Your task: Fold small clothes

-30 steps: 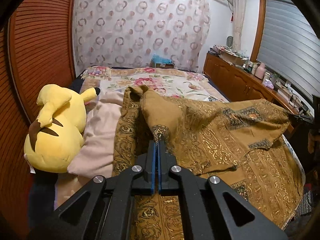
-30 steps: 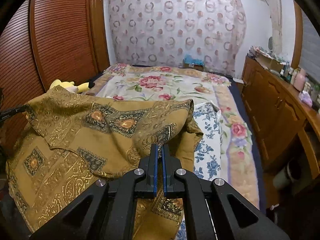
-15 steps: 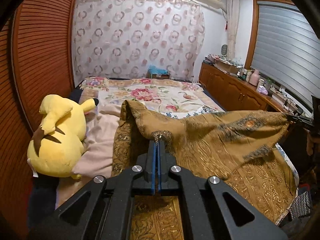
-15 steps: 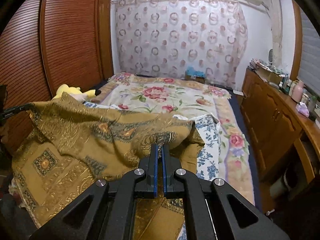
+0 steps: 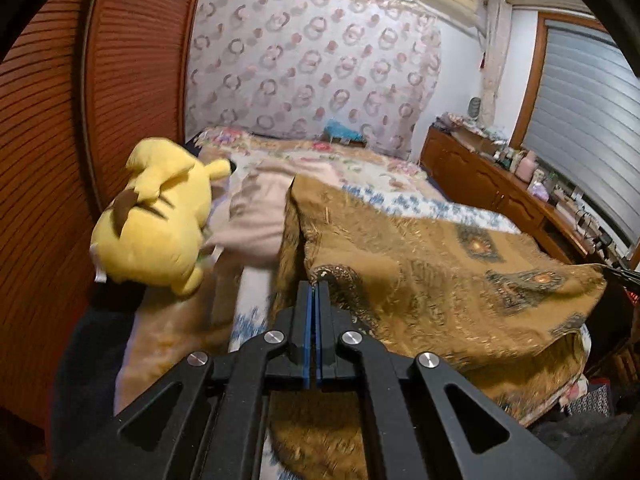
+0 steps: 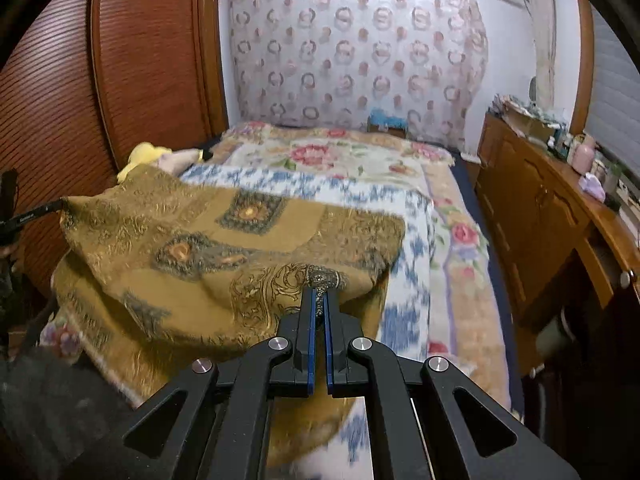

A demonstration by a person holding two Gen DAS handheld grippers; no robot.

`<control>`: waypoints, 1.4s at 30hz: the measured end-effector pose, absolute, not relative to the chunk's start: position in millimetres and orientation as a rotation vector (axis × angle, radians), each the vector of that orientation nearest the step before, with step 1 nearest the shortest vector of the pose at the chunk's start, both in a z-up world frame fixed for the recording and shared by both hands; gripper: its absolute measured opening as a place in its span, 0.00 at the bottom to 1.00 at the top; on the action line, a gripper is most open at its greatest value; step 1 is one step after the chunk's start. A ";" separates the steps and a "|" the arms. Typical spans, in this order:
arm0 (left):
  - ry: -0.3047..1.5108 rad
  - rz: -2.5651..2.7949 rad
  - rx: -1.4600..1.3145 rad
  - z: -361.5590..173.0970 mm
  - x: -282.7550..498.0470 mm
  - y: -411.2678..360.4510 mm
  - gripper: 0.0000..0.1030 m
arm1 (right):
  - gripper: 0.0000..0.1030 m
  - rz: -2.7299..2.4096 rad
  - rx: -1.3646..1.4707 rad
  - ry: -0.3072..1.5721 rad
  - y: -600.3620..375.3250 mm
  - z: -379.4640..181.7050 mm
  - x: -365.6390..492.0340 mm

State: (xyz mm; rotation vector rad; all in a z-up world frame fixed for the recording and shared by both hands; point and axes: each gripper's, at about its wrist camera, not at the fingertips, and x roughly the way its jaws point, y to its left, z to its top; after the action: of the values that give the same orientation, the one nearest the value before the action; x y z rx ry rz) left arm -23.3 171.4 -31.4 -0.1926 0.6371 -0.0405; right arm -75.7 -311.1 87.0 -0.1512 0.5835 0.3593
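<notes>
- Brown cloth [image 5: 440,276] with gold pattern and dark medallions, spread over the near end of the bed [image 6: 360,160], its top layer doubled back over the lower one.
- Left gripper [image 5: 313,286]: jaws pinched together on one corner of the cloth; the fabric bunches right at the tips.
- Right gripper [image 6: 319,294]: jaws closed on the other corner, a sliver of patterned hem caught between the blue pads.
- The held edge runs taut between the two grippers, raised above the layer beneath.
- Blue-and-white flowered sheet [image 6: 408,248] shows just beyond and beside the cloth.
- Pink cloth [image 5: 256,216] bundled beside the cloth's left edge, touching the yellow plush toy [image 5: 156,216].
- Toy lies against the slatted wooden wardrobe doors [image 5: 132,80].
- Wooden dresser [image 6: 532,200] along the right wall, its top cluttered with small items.
- Patterned curtain [image 6: 352,56] behind the head of the bed.
</notes>
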 end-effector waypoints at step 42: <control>0.739 -0.027 -0.130 -71.4 -14.7 133.2 0.64 | 0.55 0.366 -0.215 0.717 -219.2 -15.8 41.9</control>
State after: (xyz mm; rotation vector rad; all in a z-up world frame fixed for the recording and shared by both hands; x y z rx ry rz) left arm -14.7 133.2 -71.4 -0.1297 0.7393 -0.0267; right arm 41.9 -219.2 -15.8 -0.2150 0.7174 0.3663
